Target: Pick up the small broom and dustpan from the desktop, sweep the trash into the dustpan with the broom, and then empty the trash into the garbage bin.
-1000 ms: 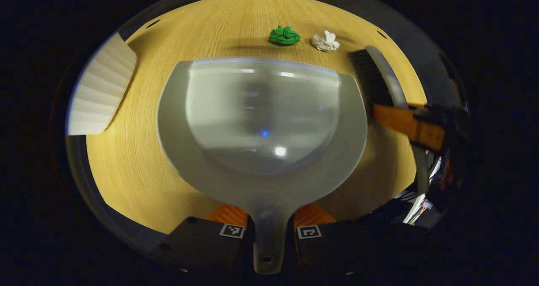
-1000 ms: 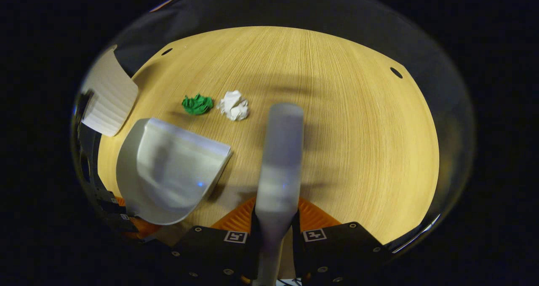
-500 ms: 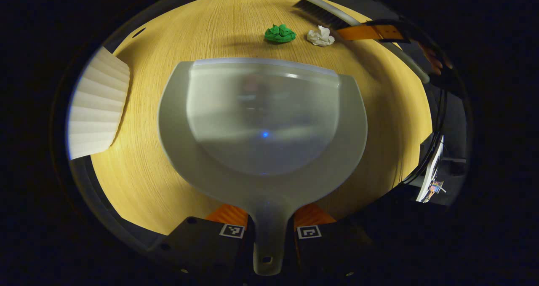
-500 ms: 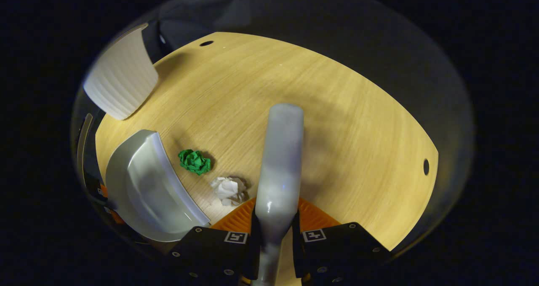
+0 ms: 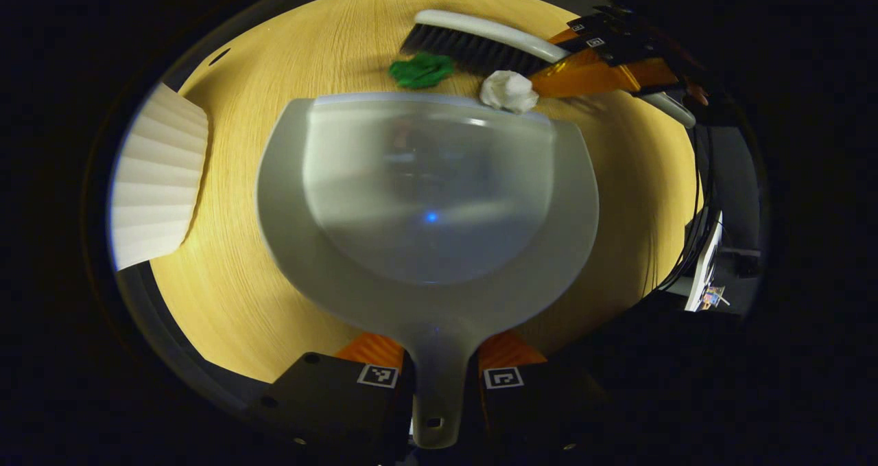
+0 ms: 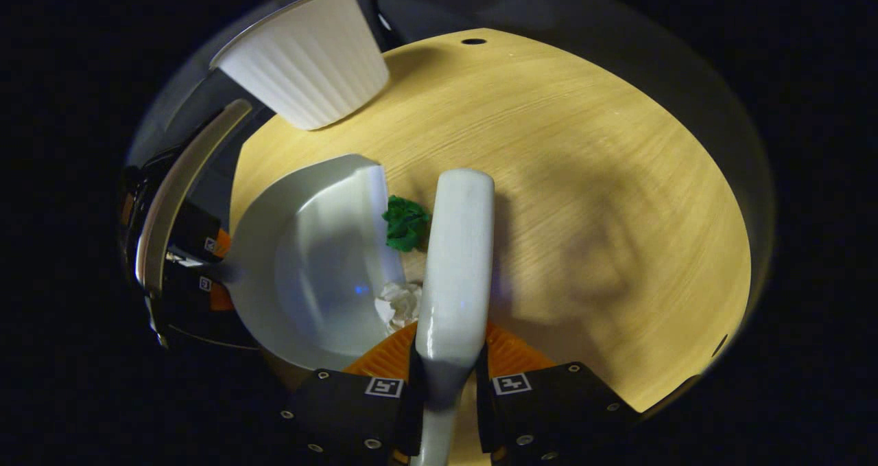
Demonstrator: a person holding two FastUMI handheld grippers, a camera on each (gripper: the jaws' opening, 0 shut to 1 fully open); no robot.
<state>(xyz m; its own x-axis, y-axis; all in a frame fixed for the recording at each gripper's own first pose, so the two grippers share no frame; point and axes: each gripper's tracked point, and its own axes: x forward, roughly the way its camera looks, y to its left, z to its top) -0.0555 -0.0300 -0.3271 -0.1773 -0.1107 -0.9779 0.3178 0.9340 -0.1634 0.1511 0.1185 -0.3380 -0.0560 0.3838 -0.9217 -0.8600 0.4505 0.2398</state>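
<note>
In the left gripper view, the dustpan [image 5: 425, 198] handle is clamped by the left gripper [image 5: 439, 377] at bottom centre. The broom [image 6: 456, 260] is clamped by the right gripper [image 6: 447, 383]; green wad [image 5: 420, 70] and white wad [image 5: 508, 91] are seen at the pan's lip, upper centre. The bin [image 5: 158, 178] is seen at left.

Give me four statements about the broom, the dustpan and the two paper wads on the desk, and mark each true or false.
1. The left gripper is shut on the dustpan handle. True.
2. The green wad lies deep inside the dustpan. False: it sits on the desk just beyond the pan's lip.
3. The broom bristles are right behind both wads. True.
4. The white wad is already in the garbage bin. False: it is at the pan's front edge.
</note>
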